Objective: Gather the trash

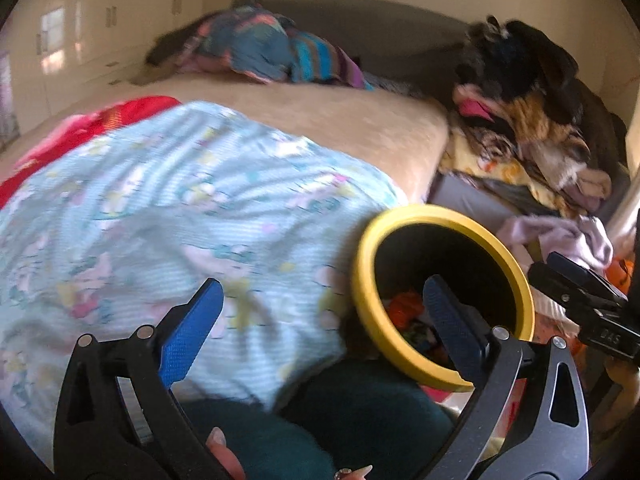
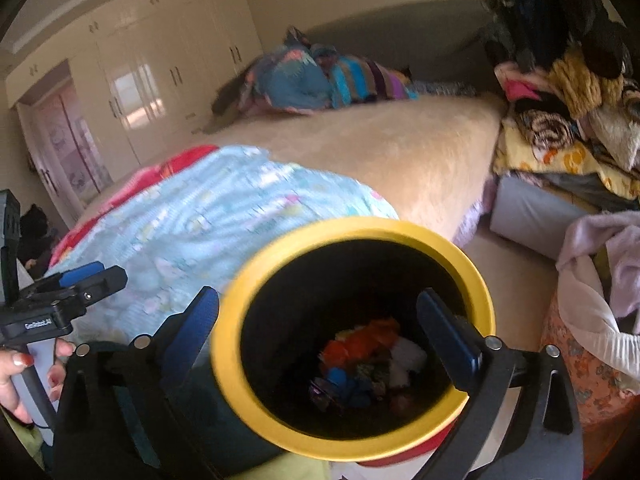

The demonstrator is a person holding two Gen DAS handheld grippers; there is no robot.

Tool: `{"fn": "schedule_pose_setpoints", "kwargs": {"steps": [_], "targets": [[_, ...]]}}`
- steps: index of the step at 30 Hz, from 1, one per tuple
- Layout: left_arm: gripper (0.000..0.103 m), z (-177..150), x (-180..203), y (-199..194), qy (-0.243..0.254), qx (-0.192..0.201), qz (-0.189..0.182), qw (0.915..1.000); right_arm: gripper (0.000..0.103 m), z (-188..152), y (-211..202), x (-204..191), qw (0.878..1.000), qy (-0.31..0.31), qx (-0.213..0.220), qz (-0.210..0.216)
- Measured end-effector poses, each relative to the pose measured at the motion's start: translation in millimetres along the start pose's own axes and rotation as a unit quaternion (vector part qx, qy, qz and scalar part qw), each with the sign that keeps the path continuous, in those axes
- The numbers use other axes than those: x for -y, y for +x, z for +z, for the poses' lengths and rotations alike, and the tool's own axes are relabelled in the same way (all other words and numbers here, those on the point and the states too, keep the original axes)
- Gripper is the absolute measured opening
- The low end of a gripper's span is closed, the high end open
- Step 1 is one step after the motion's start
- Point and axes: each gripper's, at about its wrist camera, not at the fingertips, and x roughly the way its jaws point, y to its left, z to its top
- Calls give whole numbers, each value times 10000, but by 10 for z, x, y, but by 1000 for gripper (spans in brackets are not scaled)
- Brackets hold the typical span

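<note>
Several wrappers lie inside the yellow-rimmed bin.

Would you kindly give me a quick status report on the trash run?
Left gripper open, empty. Right gripper open over the yellow-rimmed bin. Trash already at its bottom. Nothing blocking.

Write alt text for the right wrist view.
A yellow-rimmed black trash bin, with colorful crumpled trash at its bottom, sits below the open, empty right gripper. Behind it is a bed with a light blue floral blanket; the left gripper shows at the left edge.
</note>
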Motion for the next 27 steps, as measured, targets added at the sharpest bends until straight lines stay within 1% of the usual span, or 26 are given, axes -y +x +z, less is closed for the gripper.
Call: {"fn": "schedule_pose_setpoints", "kwargs": {"steps": [3, 5, 7, 11, 12, 15, 17, 20, 27], "targets": [[92, -45, -132, -168, -88, 204, 179, 9996, 97, -5, -92, -225, 9992, -172, 359, 23], [92, -111, -208, -300, -38, 377, 312, 9988, 97, -30, -172, -406, 9968, -362, 713, -66], [92, -170, -253, -409, 19, 559, 370, 9977, 97, -72, -274, -588, 9920, -541, 1129, -144], [92, -259, -368, -600, 1, 902, 493, 9947, 97, -135, -417, -822, 9830, -646, 1675, -375], [92, -275, -398, -641, -28, 976, 524, 9938, 97, -142, -437, -848, 9817, -642, 1748, -385], [92, -322, -472, -768, -101, 1199, 611, 9909, 97, -176, -479, -906, 9797, -638, 1868, -357], [92, -345, -488, -823, -66, 1309, 659, 9892, 97, -229, -480, -937, 9784, -678, 1919, -358], [92, -395, -497, -879, -64, 1458, 687, 9869, 97, -319, -454, -1001, 9756, -909, 1965, -359], [92, -409, -507, -893, -106, 1498, 675, 9864, 97, -351, -373, -1021, 9783, -904, 1830, -352]]}}
